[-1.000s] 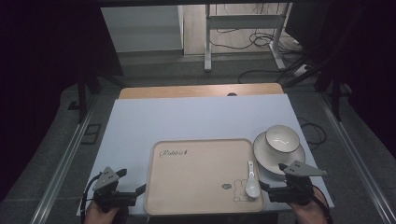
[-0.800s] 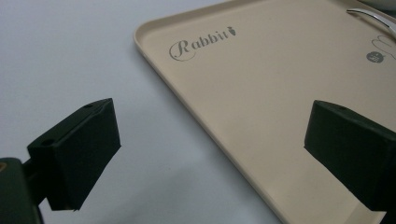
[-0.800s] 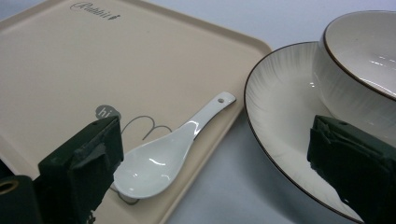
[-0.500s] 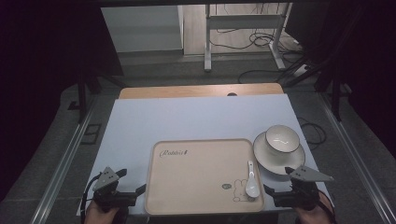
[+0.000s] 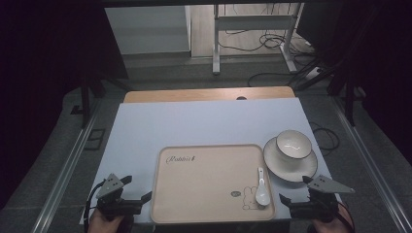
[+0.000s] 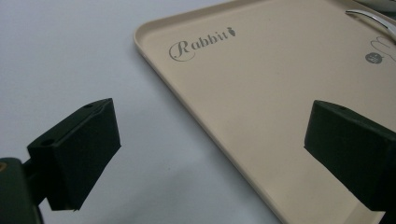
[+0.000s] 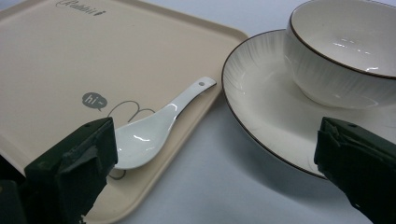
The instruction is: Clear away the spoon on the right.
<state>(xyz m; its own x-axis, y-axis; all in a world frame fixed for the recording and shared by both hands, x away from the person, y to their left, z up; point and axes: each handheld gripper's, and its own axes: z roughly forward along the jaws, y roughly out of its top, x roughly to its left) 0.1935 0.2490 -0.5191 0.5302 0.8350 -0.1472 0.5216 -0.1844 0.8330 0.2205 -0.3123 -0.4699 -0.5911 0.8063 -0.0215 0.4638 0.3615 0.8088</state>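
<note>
Pale blue tabletop under a dim room is what I'm working over, with cables on the floor beyond the far edge. My right gripper (image 5: 297, 193) sits at the near right corner, jaws spread wide and holding nothing; in the right gripper view one jaw stands just beside the bowl of the white spoon (image 7: 156, 126) and the other hangs over the near rim of the saucer (image 7: 261, 107). My left gripper (image 5: 138, 188) is released too, jaws well apart, straddling the left rim of the beige tray (image 6: 261, 116) without touching it, as far as I can tell. Outward from the right claw: the spoon lies on the tray near its right edge, handle pointing away from me toward the saucer; the white bowl (image 5: 293, 144) sits on the saucer, which rests on the table just beside the tray's right edge. My worry is the spoon: it is glossy, low and curved, so I judge a wide jaw closing on it could skid it off the tray rim or flip it. A careless sweep of the outer jaw could also clip the saucer and rattle the bowl. On the left, pinching the thin tray lip off-centre might tilt the tray and slide the spoon.
</note>
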